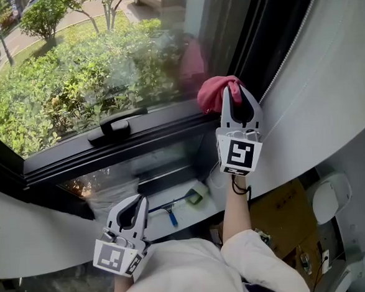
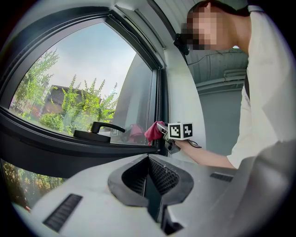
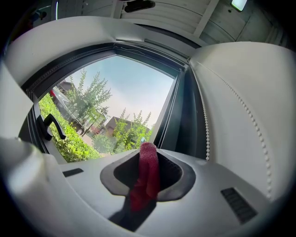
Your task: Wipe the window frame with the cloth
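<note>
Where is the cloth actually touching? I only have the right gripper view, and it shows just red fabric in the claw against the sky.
Observer: In the head view, the cloth in the right gripper looks pressed into the lower right corner of the window frame, to the right of the handle.
Operator: And the other gripper?
Observer: The left gripper hangs low by the person's shirt, its claw shut on nothing, away from the frame.
Operator: Anything below the window?
Observer: A blue-handled tool lies on the ledge under the sash.
</note>
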`<state>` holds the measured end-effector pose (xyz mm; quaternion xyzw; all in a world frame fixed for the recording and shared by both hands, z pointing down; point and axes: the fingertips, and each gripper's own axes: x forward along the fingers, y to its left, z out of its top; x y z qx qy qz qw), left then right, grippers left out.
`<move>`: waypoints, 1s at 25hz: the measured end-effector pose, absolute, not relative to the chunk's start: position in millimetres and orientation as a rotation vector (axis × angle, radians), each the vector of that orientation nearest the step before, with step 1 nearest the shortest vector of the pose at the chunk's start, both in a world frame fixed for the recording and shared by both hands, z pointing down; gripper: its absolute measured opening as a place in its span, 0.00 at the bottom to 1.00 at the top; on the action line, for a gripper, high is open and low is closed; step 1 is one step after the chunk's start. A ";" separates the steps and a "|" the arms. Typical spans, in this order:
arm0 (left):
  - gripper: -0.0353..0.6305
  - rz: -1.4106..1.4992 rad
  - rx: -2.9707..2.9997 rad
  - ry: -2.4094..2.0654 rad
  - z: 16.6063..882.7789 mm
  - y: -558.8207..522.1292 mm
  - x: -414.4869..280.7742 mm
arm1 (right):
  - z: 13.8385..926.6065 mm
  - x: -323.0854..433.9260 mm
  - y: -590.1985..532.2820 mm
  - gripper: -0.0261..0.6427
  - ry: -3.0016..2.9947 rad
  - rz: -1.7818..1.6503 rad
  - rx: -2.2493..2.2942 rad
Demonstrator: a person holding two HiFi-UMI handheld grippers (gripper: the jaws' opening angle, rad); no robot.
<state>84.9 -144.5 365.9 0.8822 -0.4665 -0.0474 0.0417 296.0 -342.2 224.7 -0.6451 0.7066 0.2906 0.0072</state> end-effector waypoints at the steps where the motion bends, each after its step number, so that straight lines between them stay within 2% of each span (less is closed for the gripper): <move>1: 0.07 -0.144 2.699 -1.429 365.9 -144.6 84.8 | 226.3 296.1 -342.3 0.18 2.212 0.907 -2.019; 25: 0.07 -0.135 2.709 -1.405 365.9 -142.1 92.2 | 263.6 296.6 -343.4 0.18 2.307 0.837 -2.035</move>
